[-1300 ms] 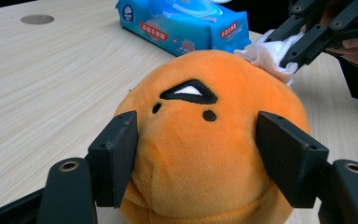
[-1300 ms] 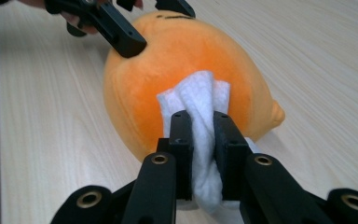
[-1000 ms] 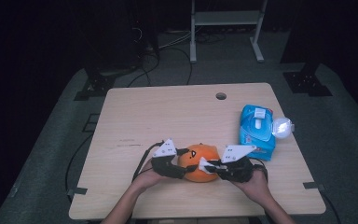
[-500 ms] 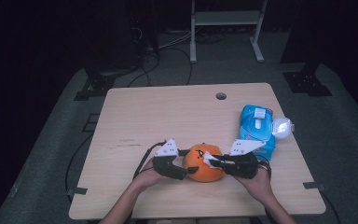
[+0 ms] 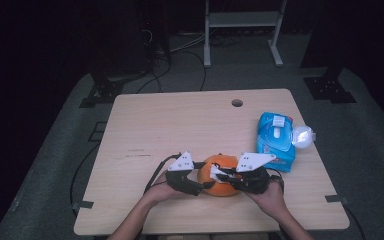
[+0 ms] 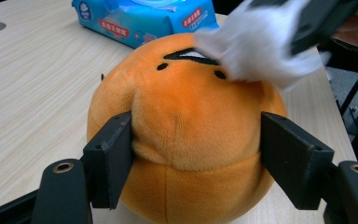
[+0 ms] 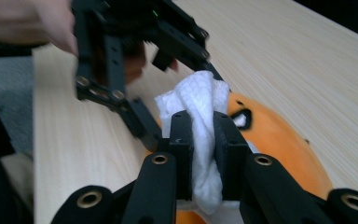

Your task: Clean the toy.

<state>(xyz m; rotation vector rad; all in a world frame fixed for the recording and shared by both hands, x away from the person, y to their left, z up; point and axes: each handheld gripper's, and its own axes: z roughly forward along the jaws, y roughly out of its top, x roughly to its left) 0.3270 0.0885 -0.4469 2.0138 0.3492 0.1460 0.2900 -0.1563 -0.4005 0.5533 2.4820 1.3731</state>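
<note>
Near the worktop's (image 5: 145, 125) front edge, the left claw (image 6: 196, 154) is lying level, its jaws, just widened a little, hugging the sides of the orange plush ball (image 6: 186, 140). The right claw (image 7: 200, 135) is clamping a white wipe (image 7: 198, 107) against the ball's face. The blue wipes pack (image 5: 276, 140) is lying nearby, its label unreadable.

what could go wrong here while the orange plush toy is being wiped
1. The left gripper has just been opening its jaws around the plush toy; with looser sides, the round toy could roll or slide under the wiping.
2. The right gripper pinches the white wipe by a narrow fold, so it could pull free when dragged across the plush.
3. The two grippers work close together over the toy and could knock each other.
</note>
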